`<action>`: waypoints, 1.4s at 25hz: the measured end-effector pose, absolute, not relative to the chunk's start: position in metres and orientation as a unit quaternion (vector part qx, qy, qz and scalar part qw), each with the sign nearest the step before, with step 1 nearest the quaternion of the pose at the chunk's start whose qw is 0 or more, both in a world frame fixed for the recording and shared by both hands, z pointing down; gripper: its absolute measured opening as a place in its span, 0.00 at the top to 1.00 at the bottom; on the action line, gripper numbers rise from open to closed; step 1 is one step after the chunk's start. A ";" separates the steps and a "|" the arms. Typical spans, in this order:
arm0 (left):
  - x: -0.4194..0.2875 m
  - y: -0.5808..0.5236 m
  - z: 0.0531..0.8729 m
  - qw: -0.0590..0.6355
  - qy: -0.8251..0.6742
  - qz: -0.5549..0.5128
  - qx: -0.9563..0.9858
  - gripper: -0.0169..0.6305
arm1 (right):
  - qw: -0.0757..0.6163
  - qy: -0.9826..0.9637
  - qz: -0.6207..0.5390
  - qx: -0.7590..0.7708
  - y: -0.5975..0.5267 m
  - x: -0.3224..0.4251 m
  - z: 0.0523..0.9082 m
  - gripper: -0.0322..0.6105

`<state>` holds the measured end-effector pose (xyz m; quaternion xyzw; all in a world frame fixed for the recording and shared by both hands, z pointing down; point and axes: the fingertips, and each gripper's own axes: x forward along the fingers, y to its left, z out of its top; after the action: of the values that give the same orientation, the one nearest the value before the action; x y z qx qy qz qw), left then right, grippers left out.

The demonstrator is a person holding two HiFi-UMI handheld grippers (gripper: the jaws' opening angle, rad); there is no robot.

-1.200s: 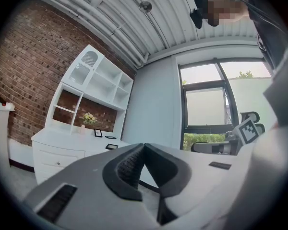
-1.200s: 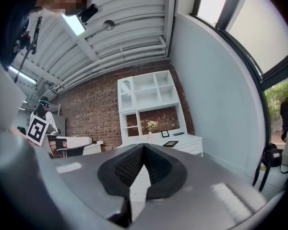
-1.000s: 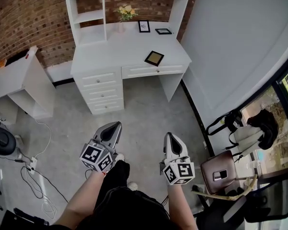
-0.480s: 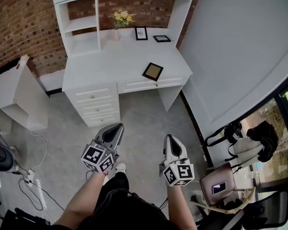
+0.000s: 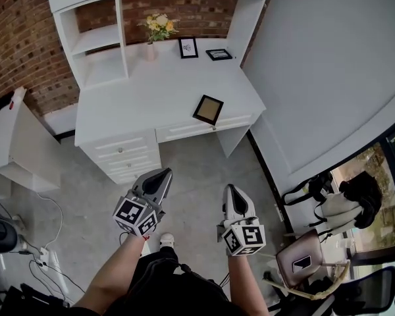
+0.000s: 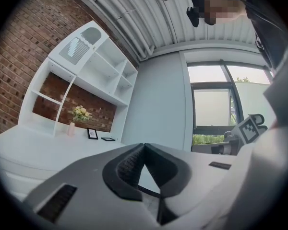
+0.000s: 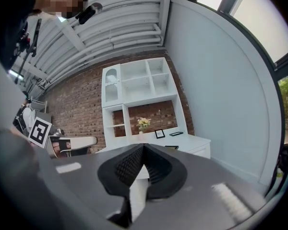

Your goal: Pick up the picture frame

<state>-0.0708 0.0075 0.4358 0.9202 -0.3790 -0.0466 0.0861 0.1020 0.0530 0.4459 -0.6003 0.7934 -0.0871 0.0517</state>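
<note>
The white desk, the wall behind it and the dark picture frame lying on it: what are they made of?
White desk with drawers: likely painted wood or board, smooth matte white throughout. Wall behind: bare red-brown brick, pale mortar lines showing. Dark rectangular picture frame lying flat: thin black border, wood or plastic, can't tell; tan panel inside.

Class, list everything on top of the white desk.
At the back: a flower vase, a small upright frame, a flat dark frame. Near the front edge lies the picture frame. Nothing covers them.
</note>
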 end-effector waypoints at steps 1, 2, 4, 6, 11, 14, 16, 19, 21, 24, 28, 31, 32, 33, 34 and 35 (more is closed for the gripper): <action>-0.071 0.000 0.437 0.086 -0.377 -0.046 0.921 0.98 | 0.052 0.792 -0.088 -0.602 0.046 0.102 0.447 0.95; -0.070 -0.008 0.438 0.085 -0.374 -0.044 0.922 0.98 | 0.052 0.790 -0.089 -0.604 0.039 0.102 0.448 0.95; -0.070 -0.022 0.439 0.085 -0.369 -0.041 0.925 0.98 | 0.054 0.786 -0.091 -0.609 0.026 0.102 0.450 0.95; -0.070 -0.035 0.441 0.086 -0.363 -0.040 0.927 0.98 | 0.055 0.781 -0.094 -0.615 0.014 0.102 0.454 0.95; -0.071 -0.061 0.445 0.087 -0.350 -0.040 0.932 0.98 | 0.058 0.773 -0.099 -0.624 -0.010 0.098 0.459 0.95; -0.069 -0.071 0.449 0.090 -0.344 -0.040 0.934 0.98 | 0.054 0.772 -0.100 -0.625 -0.019 0.094 0.461 0.95; -0.068 -0.073 0.453 0.094 -0.340 -0.038 0.935 0.98 | 0.052 0.771 -0.105 -0.626 -0.022 0.092 0.465 0.95; -0.067 -0.077 0.457 0.098 -0.337 -0.037 0.936 0.98 | 0.051 0.770 -0.110 -0.627 -0.026 0.093 0.468 0.95; -0.067 -0.082 0.457 0.099 -0.338 -0.037 0.935 0.98 | 0.049 0.770 -0.112 -0.626 -0.031 0.093 0.470 0.95; -0.066 -0.089 0.459 0.102 -0.341 -0.037 0.934 0.98 | 0.047 0.771 -0.117 -0.624 -0.041 0.094 0.474 0.95; -0.064 -0.102 0.463 0.105 -0.346 -0.034 0.932 0.98 | 0.045 0.776 -0.124 -0.617 -0.060 0.094 0.480 0.95; -0.060 -0.113 0.466 0.102 -0.352 -0.033 0.930 0.98 | 0.044 0.781 -0.127 -0.610 -0.076 0.096 0.485 0.95; -0.058 -0.117 0.467 0.100 -0.356 -0.034 0.928 0.98 | 0.043 0.783 -0.129 -0.607 -0.081 0.097 0.486 0.95; -0.057 -0.120 0.467 0.098 -0.361 -0.033 0.927 0.98 | 0.042 0.785 -0.131 -0.604 -0.085 0.097 0.488 0.95; -0.056 -0.124 0.469 0.097 -0.366 -0.033 0.925 0.98 | 0.041 0.787 -0.133 -0.601 -0.089 0.098 0.489 0.95; -0.054 -0.127 0.470 0.096 -0.369 -0.032 0.924 0.98 | 0.039 0.788 -0.135 -0.599 -0.092 0.099 0.490 0.95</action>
<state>-0.0540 -0.1274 0.4699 0.9237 -0.3695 -0.0319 0.0958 0.0988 -0.0925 0.4899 -0.5990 0.7884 -0.1346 0.0391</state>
